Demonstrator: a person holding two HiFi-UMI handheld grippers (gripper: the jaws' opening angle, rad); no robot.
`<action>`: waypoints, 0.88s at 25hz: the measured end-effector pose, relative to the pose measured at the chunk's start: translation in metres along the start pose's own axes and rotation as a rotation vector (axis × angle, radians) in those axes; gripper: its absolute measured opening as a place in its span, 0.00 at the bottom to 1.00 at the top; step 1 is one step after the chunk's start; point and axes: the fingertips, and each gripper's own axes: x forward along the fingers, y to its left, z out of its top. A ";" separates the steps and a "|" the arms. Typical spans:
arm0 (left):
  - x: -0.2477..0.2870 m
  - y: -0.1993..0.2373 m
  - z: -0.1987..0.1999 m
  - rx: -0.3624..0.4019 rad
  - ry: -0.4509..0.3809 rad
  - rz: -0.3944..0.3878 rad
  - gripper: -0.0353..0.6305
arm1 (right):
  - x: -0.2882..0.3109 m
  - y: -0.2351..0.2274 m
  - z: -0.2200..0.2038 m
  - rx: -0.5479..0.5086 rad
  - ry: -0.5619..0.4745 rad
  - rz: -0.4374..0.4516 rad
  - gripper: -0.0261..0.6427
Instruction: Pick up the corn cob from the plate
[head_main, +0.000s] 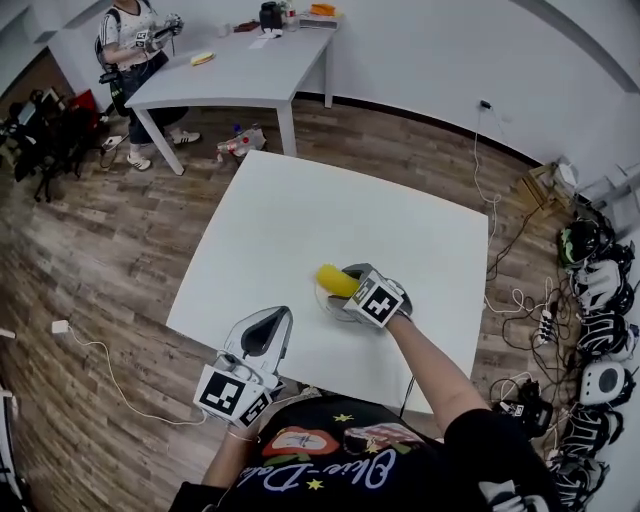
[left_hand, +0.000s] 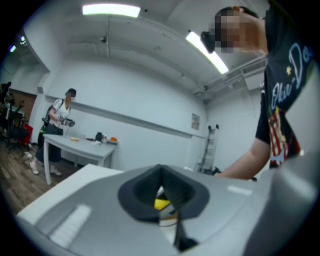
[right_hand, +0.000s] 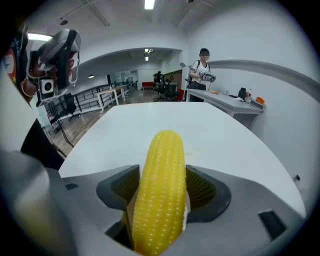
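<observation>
Corn cob: lying on the plate, lengthwise between my right gripper's jaws.
Right gripper: I'm holding it wide open, pads not pressing.
Grip: I'm centring first, then closing gently mid-cob.
Left gripper: jaws together, idling aside.

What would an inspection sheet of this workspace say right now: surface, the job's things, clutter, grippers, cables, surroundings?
Surface: white table on a wooden floor.
Job's things: corn cob on the plate.
Clutter: nothing seen on this table.
Grippers: right gripper open, corn cob between its fingers; left gripper shut, empty, near the table's front edge.
Cables: white cables trail over the floor.
Surroundings: second table with a person beside it; gear heaped at the right.
</observation>
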 end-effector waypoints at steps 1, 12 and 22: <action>-0.001 0.001 0.000 0.003 0.000 0.007 0.05 | 0.001 -0.001 -0.001 -0.001 -0.001 -0.010 0.44; 0.006 0.014 0.001 -0.014 -0.007 -0.003 0.05 | -0.037 -0.003 0.024 0.240 -0.190 -0.055 0.43; 0.048 -0.013 0.000 0.018 -0.009 -0.089 0.05 | -0.157 0.018 0.034 0.431 -0.587 -0.120 0.43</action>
